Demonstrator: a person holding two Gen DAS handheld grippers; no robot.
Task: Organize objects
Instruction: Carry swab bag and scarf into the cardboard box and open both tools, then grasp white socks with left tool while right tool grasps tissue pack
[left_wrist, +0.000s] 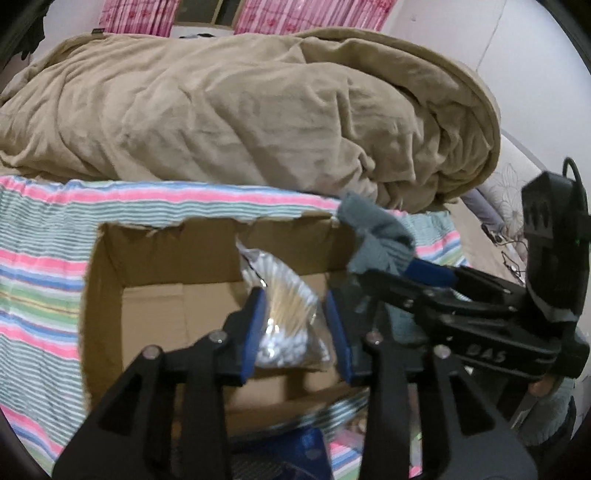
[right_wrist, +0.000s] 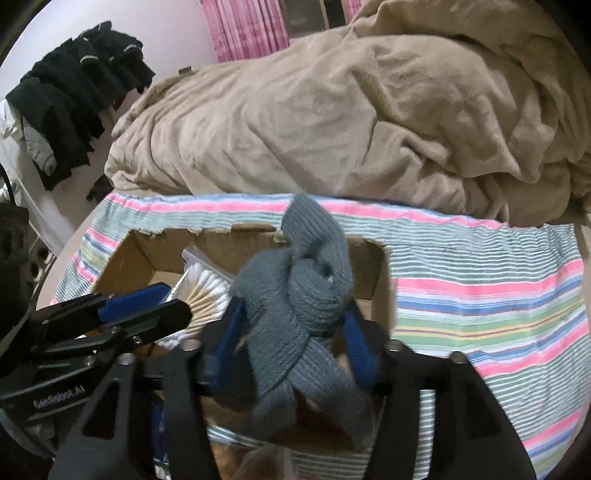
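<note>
An open cardboard box (left_wrist: 88, 295) stands on a striped sheet. A clear bag of cotton swabs (left_wrist: 284, 314) hangs upright inside the box between the blue pads of my left gripper (left_wrist: 295, 325), whose jaws stand slightly apart around it. In the right wrist view the swab bag (right_wrist: 207, 291) shows beside the left gripper (right_wrist: 177, 302). A bundled grey knit cloth (right_wrist: 295, 295) fills the gap in my right gripper (right_wrist: 291, 332), over the box (right_wrist: 380, 273); its lower part is blurred. From the left, that grey cloth (left_wrist: 376, 236) sits at the right gripper (left_wrist: 384, 266) tips, above the box's far right corner.
A crumpled beige blanket (left_wrist: 240, 110) lies heaped behind the box. The striped sheet (right_wrist: 480, 295) spreads to both sides of the box. Black clothes (right_wrist: 81, 74) hang at the far left. A dark blue object (left_wrist: 306, 454) lies in front of the box.
</note>
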